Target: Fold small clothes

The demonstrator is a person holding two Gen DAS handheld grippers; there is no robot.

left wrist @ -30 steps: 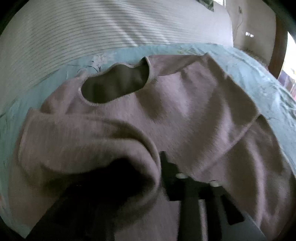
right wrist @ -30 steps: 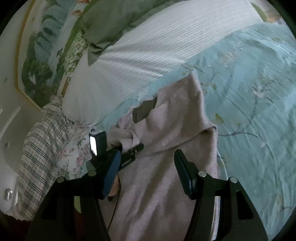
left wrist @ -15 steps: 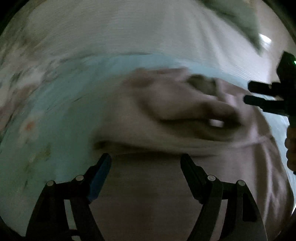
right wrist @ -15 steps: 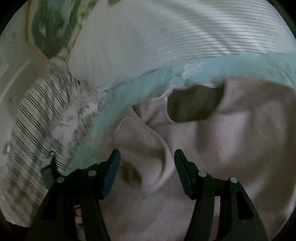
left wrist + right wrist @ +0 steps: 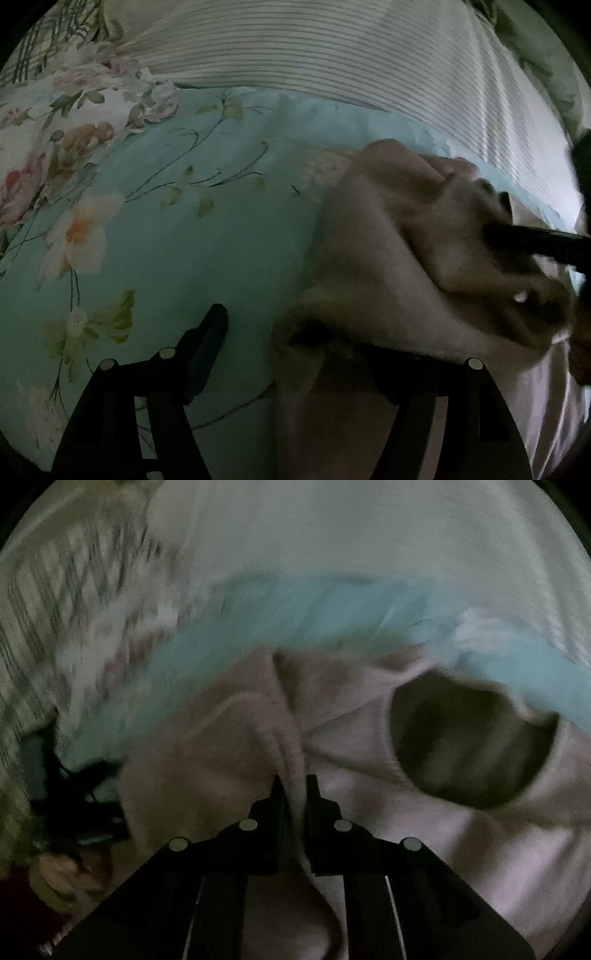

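A small dusty-pink sweater (image 5: 399,258) lies bunched on a light blue floral bedspread (image 5: 184,229). In the right wrist view the sweater (image 5: 369,812) fills the lower half, its neck opening (image 5: 469,742) at the right. My right gripper (image 5: 294,786) is shut on a raised fold of the sweater's left sleeve. It enters the left wrist view as a dark bar (image 5: 535,240) on the sweater's right side. My left gripper (image 5: 295,332) is open; its left finger (image 5: 207,339) is over the bedspread and the sweater's edge covers its right finger.
A white ribbed blanket (image 5: 332,59) lies beyond the bedspread. A floral pillow (image 5: 55,122) is at the far left. A checked cloth (image 5: 48,602) and a hand with the other gripper's body (image 5: 74,812) are at the left of the right wrist view.
My left gripper let go of the sleeve, opened and swung left toward the sweater's edge. My right gripper moved in and closed on the sleeve fold.
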